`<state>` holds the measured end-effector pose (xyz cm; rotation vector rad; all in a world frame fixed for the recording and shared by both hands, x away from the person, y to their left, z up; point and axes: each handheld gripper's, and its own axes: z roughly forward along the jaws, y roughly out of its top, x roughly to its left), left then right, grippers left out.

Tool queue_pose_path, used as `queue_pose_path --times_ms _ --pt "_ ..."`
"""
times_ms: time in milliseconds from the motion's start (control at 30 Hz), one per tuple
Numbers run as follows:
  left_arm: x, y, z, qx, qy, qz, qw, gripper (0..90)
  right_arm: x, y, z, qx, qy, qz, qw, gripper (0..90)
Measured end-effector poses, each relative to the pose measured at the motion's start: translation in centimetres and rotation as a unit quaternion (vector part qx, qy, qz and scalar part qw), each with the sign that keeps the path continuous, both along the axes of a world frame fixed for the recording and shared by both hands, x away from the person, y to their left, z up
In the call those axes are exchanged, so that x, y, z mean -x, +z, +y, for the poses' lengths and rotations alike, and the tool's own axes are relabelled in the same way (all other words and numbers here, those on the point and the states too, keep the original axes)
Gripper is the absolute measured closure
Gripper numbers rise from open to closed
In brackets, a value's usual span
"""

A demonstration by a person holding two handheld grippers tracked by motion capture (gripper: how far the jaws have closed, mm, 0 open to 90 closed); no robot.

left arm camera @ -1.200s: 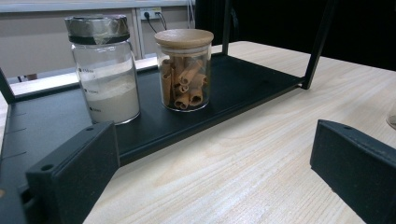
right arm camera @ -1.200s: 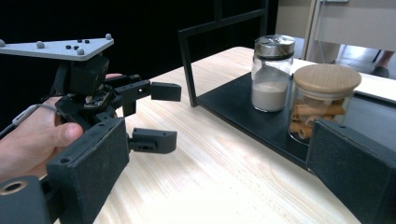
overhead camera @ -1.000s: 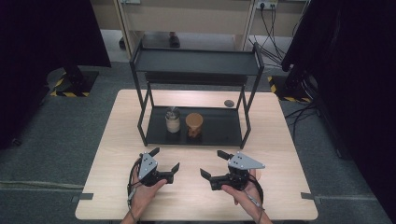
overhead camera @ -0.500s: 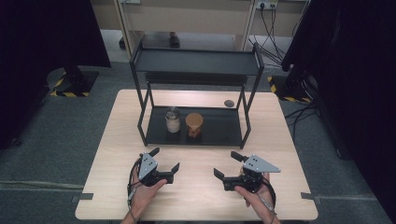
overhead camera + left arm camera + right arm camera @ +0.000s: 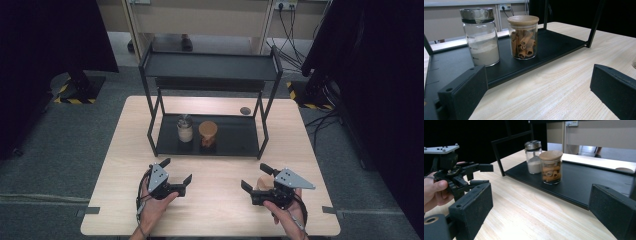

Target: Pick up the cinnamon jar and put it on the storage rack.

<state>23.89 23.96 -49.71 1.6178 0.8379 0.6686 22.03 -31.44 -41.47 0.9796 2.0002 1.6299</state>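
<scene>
Currently the cinnamon jar [image 5: 523, 36] and the powder jar [image 5: 480, 37] stand upright, just beside each other, on the rack's lower shelf [image 5: 235, 137]. We find both grippers well short of them on the table [image 5: 215, 200]: left gripper [image 5: 176, 175] and right gripper [image 5: 254, 178], each with jaws apart and nothing between. We judge the reach best made low and level, under the top shelf [image 5: 210, 65], centring one jar between the jaws without nudging its neighbour.

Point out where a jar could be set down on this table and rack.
Free: the right half of the black metal rack's lower tray, right of the wooden-lidded cinnamon jar; the rack's top shelf; the light wood table between both grippers. Crowded: the tray's left, around the metal-lidded powder jar.
</scene>
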Motion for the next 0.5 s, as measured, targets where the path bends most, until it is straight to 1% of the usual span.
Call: queue_pose_path --times_ms 267,500 --pt "0.0 0.0 0.0 0.000 0.000 0.000 1.0000 0.8 0.9 -0.5 -1.6 -0.006 -0.026 0.001 0.9996 6.1" --pt "0.0 0.0 0.0 0.000 0.002 0.001 1.0000 0.8 1.5 -0.8 -2.2 -0.007 -0.028 0.002 0.9996 6.1"
